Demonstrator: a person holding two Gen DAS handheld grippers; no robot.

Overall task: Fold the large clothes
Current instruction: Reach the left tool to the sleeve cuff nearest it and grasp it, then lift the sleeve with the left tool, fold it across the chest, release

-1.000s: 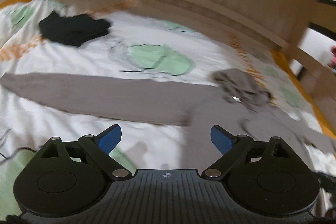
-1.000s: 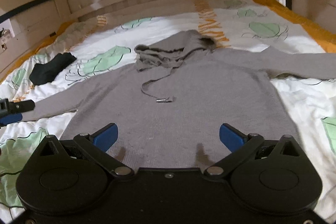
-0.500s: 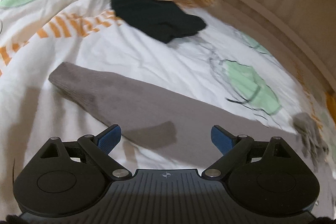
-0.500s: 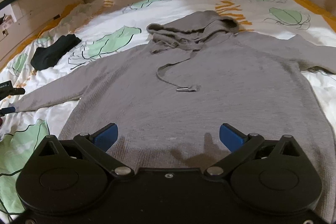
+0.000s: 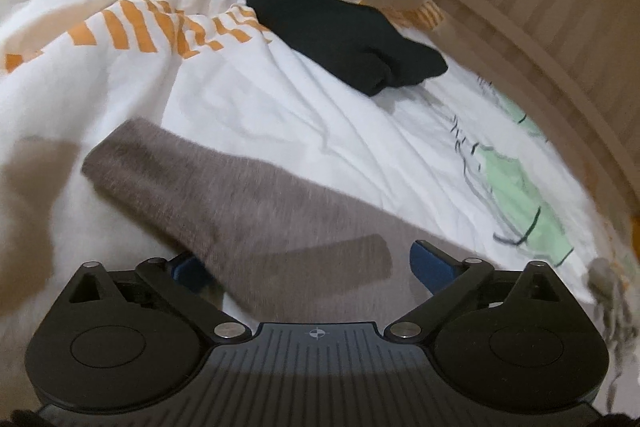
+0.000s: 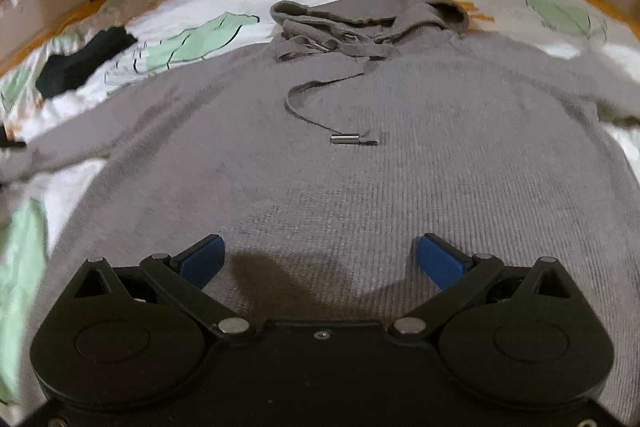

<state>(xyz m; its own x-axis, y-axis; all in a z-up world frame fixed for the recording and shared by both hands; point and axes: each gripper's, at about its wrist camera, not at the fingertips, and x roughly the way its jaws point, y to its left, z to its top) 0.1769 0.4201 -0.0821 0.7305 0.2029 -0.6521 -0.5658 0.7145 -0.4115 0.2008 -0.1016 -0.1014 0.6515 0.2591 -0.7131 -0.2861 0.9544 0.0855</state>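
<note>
A grey hoodie [image 6: 360, 179] lies spread flat, front up, on the bed, with its hood [image 6: 372, 11] at the far end and a metal-tipped drawstring [image 6: 348, 139] on its chest. My right gripper [image 6: 322, 259] hovers open low over the hoodie's lower body, with nothing between its blue pads. In the left wrist view the hoodie's sleeve [image 5: 240, 211] runs across the sheet and its cuff [image 5: 116, 155] points up-left. My left gripper [image 5: 310, 267] straddles the sleeve with its jaws opening. The sleeve lies between the pads, unpressed, and its edge partly hides the left pad [image 5: 188, 267].
A folded black garment [image 5: 344, 39] lies on the sheet beyond the sleeve and shows at far left in the right wrist view [image 6: 80, 63]. The bedsheet [image 5: 300, 131] is white with green leaves and orange stripes. A wooden slatted bed frame [image 5: 540, 7] encloses the far side.
My left gripper has travelled along the sleeve toward its cuff and sunk until it straddles the fabric. My right gripper has dropped closer to the hoodie's body.
</note>
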